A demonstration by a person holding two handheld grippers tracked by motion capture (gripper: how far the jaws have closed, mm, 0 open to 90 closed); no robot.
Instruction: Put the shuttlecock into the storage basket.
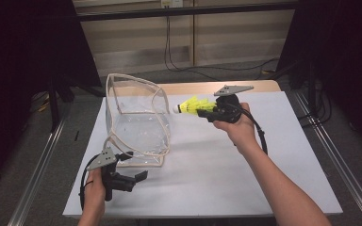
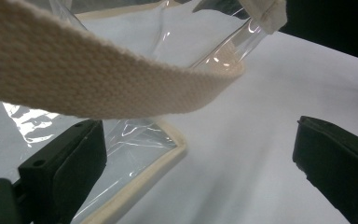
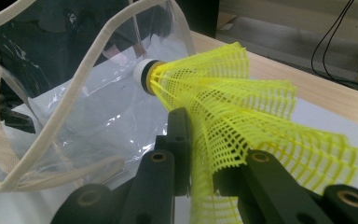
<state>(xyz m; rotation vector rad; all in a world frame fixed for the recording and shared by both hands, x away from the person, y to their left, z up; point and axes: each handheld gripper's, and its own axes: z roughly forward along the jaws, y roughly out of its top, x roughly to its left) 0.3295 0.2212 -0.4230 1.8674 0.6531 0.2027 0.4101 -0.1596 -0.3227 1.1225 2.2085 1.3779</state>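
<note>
A clear plastic bag (image 1: 136, 117) with cream trim stands open on the white sheet, left of centre. My right gripper (image 1: 208, 111) hovers just right of the bag's upper rim, shut on a yellow mesh shuttlecock (image 1: 195, 105) whose white cork tip points at the bag. In the right gripper view the jaws (image 3: 200, 149) pinch the shuttlecock (image 3: 242, 107) by its skirt, with the bag (image 3: 74, 107) right behind. My left gripper (image 1: 139, 177) rests low at the bag's near corner, open. Its view shows the bag's cream strap (image 2: 98, 79) draped above the wide-apart jaws (image 2: 198, 140), untouched.
The white sheet (image 1: 245, 160) covers the table, with a strip of wood (image 1: 193, 87) at its far edge. Metal rails (image 1: 330, 160) run along both sides. Black cables (image 1: 179, 61) lie on the floor behind. Open sheet spreads to the right and front.
</note>
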